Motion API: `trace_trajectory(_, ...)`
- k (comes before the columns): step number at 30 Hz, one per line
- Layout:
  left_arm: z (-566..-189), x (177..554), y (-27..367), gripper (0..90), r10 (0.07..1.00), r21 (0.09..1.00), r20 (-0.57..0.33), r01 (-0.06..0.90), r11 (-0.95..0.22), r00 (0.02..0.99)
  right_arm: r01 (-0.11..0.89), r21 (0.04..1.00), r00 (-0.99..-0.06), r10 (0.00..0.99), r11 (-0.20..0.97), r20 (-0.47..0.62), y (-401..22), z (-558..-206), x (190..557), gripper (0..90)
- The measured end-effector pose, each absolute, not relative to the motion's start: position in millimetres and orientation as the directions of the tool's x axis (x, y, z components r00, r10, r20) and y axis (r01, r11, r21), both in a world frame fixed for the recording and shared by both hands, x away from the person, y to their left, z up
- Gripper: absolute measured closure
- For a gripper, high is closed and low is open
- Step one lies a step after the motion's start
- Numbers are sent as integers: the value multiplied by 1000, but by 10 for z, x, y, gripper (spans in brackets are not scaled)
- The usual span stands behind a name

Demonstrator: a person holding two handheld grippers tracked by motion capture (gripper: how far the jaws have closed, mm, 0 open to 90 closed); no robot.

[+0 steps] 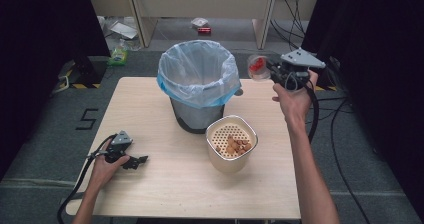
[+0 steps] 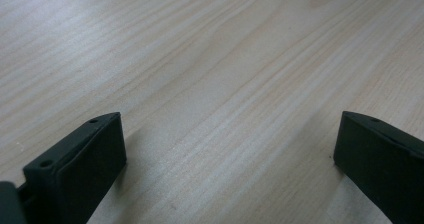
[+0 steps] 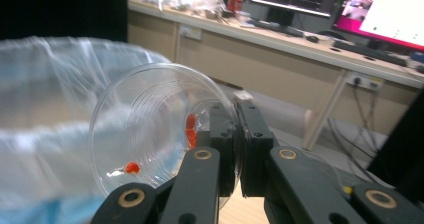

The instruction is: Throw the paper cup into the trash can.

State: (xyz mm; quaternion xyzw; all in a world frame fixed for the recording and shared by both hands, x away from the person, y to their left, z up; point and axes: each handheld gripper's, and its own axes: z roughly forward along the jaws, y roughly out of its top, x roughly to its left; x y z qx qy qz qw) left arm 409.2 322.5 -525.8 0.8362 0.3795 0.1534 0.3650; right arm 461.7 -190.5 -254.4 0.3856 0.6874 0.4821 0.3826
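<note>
- Tabletop (image 1: 165,194) of pale wood grain carried everything; on the grey floor to its left a marking that read like the digit "5" (image 1: 87,119) was laid out in dark tape.
- Bin (image 1: 198,86) stood upright at the middle of the tabletop toward its far edge, grey-walled and lined with a light blue plastic bag (image 1: 200,96) folded down over its rim; its inside could not be made out.
- Cream container (image 1: 231,149) stood just in front and to the right of the bin, near it. A perforated insert sat in its mouth, and a small heap of brownish pieces (image 1: 234,145) lay on that insert.
- Clear plastic cup (image 3: 150,134) was held in the air, tipped on its side with its mouth toward the bin, just beside the bin's right rim in the high view. A few small red bits (image 3: 132,167) clung inside its wall and base. No label could be read on it.
- Right gripper (image 3: 239,149) was clenched on the cup's wall, the jaws pressed nearly together with the thin plastic pinched between them; the person's right hand (image 1: 294,101) carried it above the far right corner of the tabletop.
- Left gripper (image 2: 225,159) rested on the tabletop near its front left corner, jaws spread wide apart with bare wood between them, grasping nothing.
</note>
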Motion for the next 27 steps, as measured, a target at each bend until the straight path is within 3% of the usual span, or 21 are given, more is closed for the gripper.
trace_trajectory(9,-5257,4092,3225,0,747,727,-20,523,-446,665,140,952,-507,845,273,-168,-1358,-2232,4771,871)
trace_trajectory(21,-5257,4093,3225,0,746,727,-20,523,-446,665,181,910,-569,795,372,-212,-696,-2353,5083,863)
trace_trajectory(27,-5257,4092,3225,0,746,726,-20,523,-446,665,205,913,-559,808,353,-187,-571,-2410,5189,752)
